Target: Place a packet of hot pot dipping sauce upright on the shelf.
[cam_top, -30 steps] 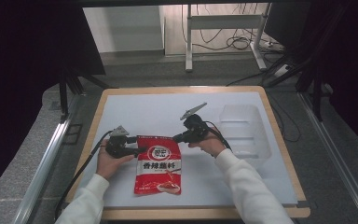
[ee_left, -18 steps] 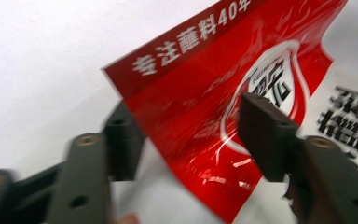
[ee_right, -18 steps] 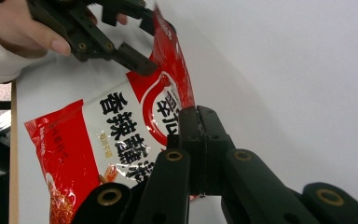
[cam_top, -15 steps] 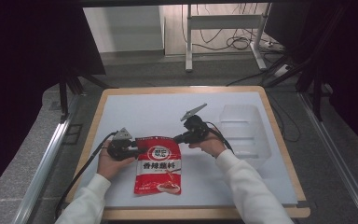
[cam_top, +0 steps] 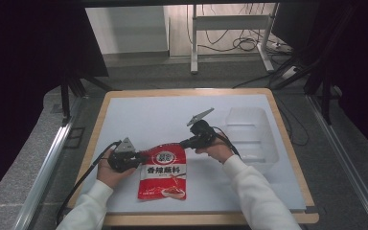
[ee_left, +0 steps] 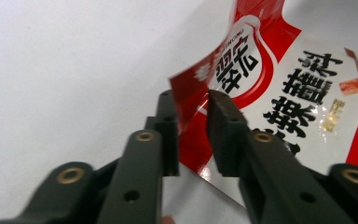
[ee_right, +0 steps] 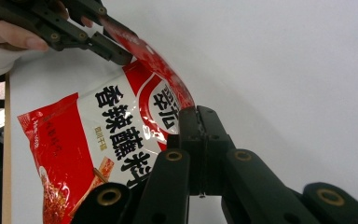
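A red and white seasoning packet (cam_top: 164,171) with black characters lies on the white table top (cam_top: 139,115). My right gripper (cam_top: 181,143) is shut on its upper right corner, and the right gripper view shows the jaws (ee_right: 198,112) pinching the red edge of the packet (ee_right: 112,130). My left gripper (cam_top: 141,158) sits at the upper left corner. Its jaws have just been closing. In the left gripper view the lifted corner of the packet (ee_left: 298,84) stands in the gap of the left gripper (ee_left: 191,100), with space still showing beside the pads. The top edge arches up between both grippers.
A clear plastic container (cam_top: 249,136) stands on the table to the right of my right hand. A wooden rim (cam_top: 196,219) frames the white top. The left gripper (ee_right: 121,53) and its hand show at the upper left of the right gripper view.
The left gripper has edged right onto the packet's upper left corner and its jaws have narrowed around it. The right gripper has kept still with its grip.
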Motion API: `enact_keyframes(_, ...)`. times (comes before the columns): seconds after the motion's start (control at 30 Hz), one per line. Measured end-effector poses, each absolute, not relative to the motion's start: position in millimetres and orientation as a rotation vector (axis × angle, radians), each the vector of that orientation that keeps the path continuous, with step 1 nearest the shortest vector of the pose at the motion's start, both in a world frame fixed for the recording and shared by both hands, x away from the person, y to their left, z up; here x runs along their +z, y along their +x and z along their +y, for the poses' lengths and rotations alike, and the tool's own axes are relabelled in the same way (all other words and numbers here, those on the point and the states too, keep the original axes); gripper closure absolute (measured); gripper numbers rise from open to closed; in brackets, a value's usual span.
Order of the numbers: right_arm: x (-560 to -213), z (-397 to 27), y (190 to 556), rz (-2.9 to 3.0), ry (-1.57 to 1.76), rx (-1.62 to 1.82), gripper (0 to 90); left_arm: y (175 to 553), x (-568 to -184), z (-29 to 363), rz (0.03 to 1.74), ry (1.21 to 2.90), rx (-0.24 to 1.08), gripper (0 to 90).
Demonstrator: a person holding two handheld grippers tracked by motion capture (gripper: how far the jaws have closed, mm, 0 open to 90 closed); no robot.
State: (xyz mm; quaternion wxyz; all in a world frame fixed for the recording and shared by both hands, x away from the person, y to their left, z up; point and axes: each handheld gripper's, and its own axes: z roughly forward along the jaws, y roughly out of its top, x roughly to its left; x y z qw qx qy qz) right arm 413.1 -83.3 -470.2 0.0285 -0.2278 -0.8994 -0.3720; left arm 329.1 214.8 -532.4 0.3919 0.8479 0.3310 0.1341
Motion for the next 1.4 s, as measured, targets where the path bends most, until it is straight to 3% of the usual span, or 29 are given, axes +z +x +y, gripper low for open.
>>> enact_keyframes(0.33, -470, -84, 412, -2.786, -0.692, -1.155, 86.7, 328, -534, 217, 0.813, 2.147, 0.33, 85.5)
enact_keyframes(0.6, -467, -74, 412, -2.881, -0.707, -1.162, 51.9, 328, -535, 216, 0.787, 2.151, 0.342, 88.9)
enact_keyframes(0.77, -463, -57, 422, -2.899, -0.662, -1.127, 45.7, 327, -535, 216, 0.782, 2.158, 0.343, 89.1)
enact_keyframes(0.9, -473, -41, 428, -2.906, -0.617, -0.984, 49.8, 327, -535, 216, 0.786, 2.149, 0.339, 89.0)
enact_keyframes(1.2, -490, -36, 428, -2.88, -0.602, -0.864, 77.0, 327, -534, 216, 0.793, 2.144, 0.332, 88.0)
enact_keyframes(1.4, -489, -36, 427, -2.878, -0.535, -0.878, 87.5, 328, -534, 217, 0.81, 2.137, 0.331, 86.7)
